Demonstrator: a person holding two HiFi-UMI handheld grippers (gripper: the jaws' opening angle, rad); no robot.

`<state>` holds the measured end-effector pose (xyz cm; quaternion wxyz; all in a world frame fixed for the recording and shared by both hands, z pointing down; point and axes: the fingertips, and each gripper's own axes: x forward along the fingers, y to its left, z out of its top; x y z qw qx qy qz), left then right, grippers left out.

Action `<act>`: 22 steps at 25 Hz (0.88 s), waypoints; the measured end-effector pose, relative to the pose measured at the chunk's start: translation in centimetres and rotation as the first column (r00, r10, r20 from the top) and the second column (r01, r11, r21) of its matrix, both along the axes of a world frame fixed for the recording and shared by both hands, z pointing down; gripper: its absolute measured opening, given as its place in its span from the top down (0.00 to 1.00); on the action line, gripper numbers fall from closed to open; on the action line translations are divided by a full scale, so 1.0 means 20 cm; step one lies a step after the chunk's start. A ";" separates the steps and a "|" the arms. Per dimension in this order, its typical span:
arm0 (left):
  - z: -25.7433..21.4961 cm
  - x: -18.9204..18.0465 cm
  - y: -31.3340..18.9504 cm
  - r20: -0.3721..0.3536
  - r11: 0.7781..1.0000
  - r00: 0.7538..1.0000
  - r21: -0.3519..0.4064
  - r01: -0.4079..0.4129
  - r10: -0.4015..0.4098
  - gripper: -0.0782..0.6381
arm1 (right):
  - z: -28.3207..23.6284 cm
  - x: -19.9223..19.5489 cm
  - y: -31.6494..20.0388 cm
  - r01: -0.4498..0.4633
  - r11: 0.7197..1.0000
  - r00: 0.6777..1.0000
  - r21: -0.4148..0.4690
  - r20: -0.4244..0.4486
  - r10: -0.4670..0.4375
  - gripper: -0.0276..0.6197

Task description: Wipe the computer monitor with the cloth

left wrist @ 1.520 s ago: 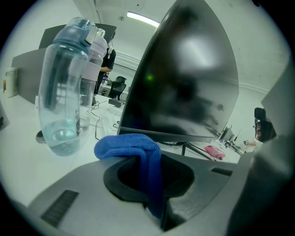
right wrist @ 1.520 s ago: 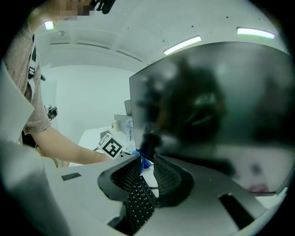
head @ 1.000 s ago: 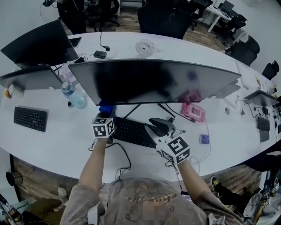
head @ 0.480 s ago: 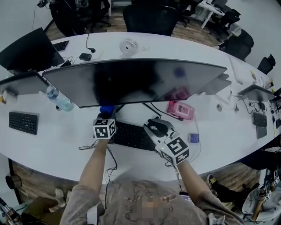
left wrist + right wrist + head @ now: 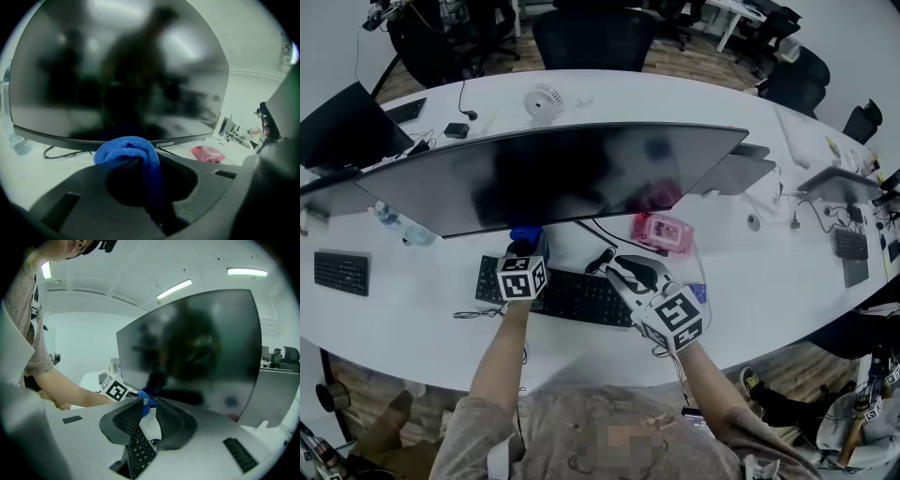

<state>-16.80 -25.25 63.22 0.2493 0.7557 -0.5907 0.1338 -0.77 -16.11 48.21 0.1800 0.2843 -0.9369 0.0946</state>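
The wide curved monitor (image 5: 562, 178) stands on the white desk (image 5: 787, 281), its screen dark. It fills the left gripper view (image 5: 117, 70) and rises at the right of the right gripper view (image 5: 197, 348). My left gripper (image 5: 525, 248) is shut on a bunched blue cloth (image 5: 525, 234), just below the screen's lower edge. The cloth (image 5: 129, 150) bulges out past the jaws of the left gripper (image 5: 140, 176). My right gripper (image 5: 628, 267) hovers over the keyboard, its jaws a narrow gap apart with nothing between them (image 5: 149, 401). The blue cloth (image 5: 144, 401) shows beyond them.
A black keyboard (image 5: 572, 295) lies under both grippers. A pink box (image 5: 661, 230) sits right of the monitor stand. A small fan (image 5: 546, 98) stands behind the screen. At left are a second monitor (image 5: 347, 131), a bottle (image 5: 412, 234) and another keyboard (image 5: 339, 272).
The head view has swung, so the desk and monitor slide left in it. Both grippers stay about where they were, the left one still holding the cloth.
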 end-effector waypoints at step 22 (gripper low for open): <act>0.06 0.53 -0.15 -0.067 0.999 0.997 0.023 -0.034 0.036 0.82 | 0.04 0.49 -0.06 -0.056 0.998 0.998 -0.019 -0.025 0.056 0.81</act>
